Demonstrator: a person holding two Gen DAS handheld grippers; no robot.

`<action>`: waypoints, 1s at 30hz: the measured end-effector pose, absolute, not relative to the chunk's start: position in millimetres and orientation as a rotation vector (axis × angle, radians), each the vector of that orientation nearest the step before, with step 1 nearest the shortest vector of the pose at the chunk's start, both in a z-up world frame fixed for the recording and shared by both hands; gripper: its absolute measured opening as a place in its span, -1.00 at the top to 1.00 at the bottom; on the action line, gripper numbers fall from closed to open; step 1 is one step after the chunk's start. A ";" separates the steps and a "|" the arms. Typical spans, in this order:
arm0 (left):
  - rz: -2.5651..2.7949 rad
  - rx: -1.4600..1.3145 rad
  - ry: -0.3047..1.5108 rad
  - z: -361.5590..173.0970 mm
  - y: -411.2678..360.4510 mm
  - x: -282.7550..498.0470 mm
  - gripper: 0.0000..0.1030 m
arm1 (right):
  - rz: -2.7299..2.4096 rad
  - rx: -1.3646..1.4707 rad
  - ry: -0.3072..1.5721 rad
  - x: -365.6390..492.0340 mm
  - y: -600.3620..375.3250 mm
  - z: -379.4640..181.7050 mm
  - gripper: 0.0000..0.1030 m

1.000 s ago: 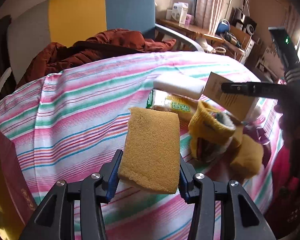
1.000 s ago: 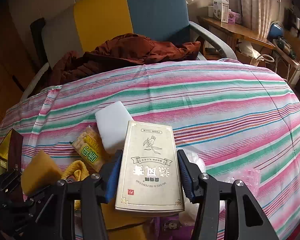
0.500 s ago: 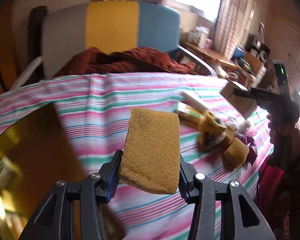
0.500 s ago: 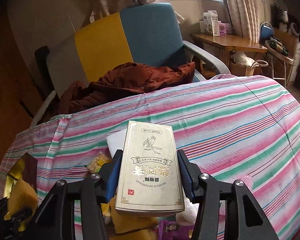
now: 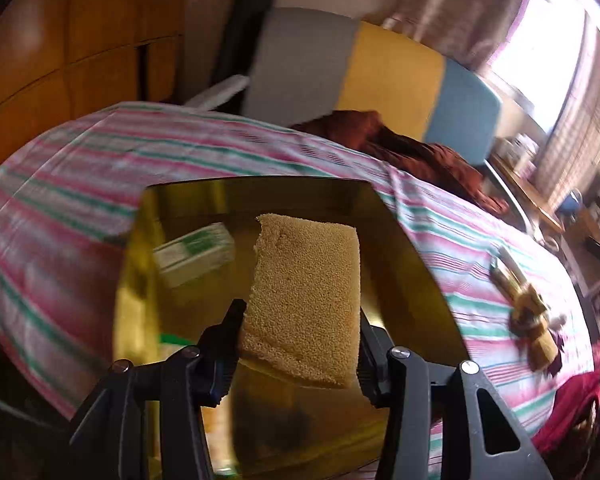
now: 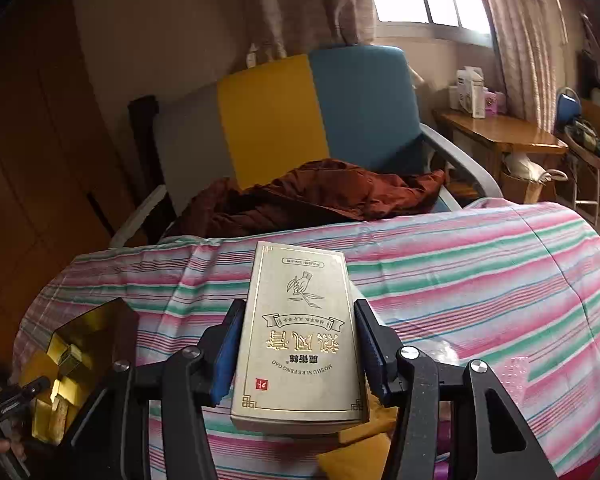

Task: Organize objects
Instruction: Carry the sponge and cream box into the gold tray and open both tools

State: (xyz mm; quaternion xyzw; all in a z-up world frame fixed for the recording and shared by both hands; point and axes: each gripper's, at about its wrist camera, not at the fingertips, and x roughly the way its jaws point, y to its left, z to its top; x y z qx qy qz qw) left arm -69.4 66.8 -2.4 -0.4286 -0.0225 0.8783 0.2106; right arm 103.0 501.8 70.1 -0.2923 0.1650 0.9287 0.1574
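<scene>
My left gripper (image 5: 300, 316) is shut on a yellow sponge (image 5: 306, 296), held above a gold-lined open box (image 5: 404, 256) on the striped cloth. A green and white packet (image 5: 194, 254) lies inside that box. My right gripper (image 6: 298, 326) is shut on a pale gold carton (image 6: 300, 332) with printed characters, raised over the striped table. The gold box (image 6: 84, 328) shows at the lower left of the right wrist view, with the left gripper's tip (image 6: 8, 400) beside it. A heap of yellow items (image 5: 528, 312) lies at the right in the left wrist view.
A grey, yellow and blue armchair (image 6: 284, 120) with a brown jacket (image 6: 320, 196) stands behind the table. A wooden desk (image 6: 496, 136) with small boxes sits at the right under the window. Wooden cupboards (image 5: 60, 60) fill the left side.
My left gripper swung left with the sponge, from the heap to over the gold box, and rolled. My right gripper rose with the carton, so the heap dropped out of its view.
</scene>
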 end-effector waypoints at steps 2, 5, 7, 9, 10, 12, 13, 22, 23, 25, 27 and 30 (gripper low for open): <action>2.457 -1.195 -0.103 -2.1 49.8 -71.2 0.04 | 2.716 -0.846 0.452 94.8 477.2 76.1 -0.03; 2.474 -1.191 -0.145 0.7 31.3 -71.2 0.04 | 2.806 -0.884 0.439 80.3 436.5 78.6 -0.03; 2.481 -1.189 -0.181 2.7 20.7 -73.9 0.04 | 2.859 -0.922 0.429 69.9 408.5 75.6 -0.03; 2.487 -1.183 -0.190 5.0 14.4 -75.0 0.04 | 2.905 -0.966 0.428 59.9 382.6 70.1 -0.03; 2.484 -1.190 -0.186 5.0 15.1 -77.7 0.04 | 2.926 -0.999 0.432 53.4 368.2 66.4 -0.03; 2.456 -1.235 -0.168 0.0 16.5 -83.3 0.04 | 2.954 -1.071 0.434 42.7 343.1 57.0 -0.03; 2.438 -1.258 -0.161 -4.2 17.4 -85.8 0.04 | 2.963 -1.106 0.430 37.7 332.1 52.1 -0.04; 2.417 -1.319 -0.063 -25.2 34.8 -129.7 0.04 | 3.019 -1.369 0.300 -12.1 248.9 20.3 -0.03; 2.421 -1.320 -0.050 -26.1 38.5 -135.9 0.04 | 3.019 -1.369 0.291 -19.0 245.7 18.7 -0.03; 2.399 -1.313 -0.045 -25.0 46.7 -142.3 0.04 | 3.006 -1.364 0.275 -29.9 241.3 17.2 -0.03; 2.386 -1.285 -0.039 -21.3 57.6 -146.0 0.04 | 2.984 -1.351 0.257 -39.3 238.4 18.0 -0.03; 2.374 -1.248 -0.066 -15.7 75.5 -155.3 0.00 | 2.939 -1.339 0.219 -58.0 239.7 15.9 -0.04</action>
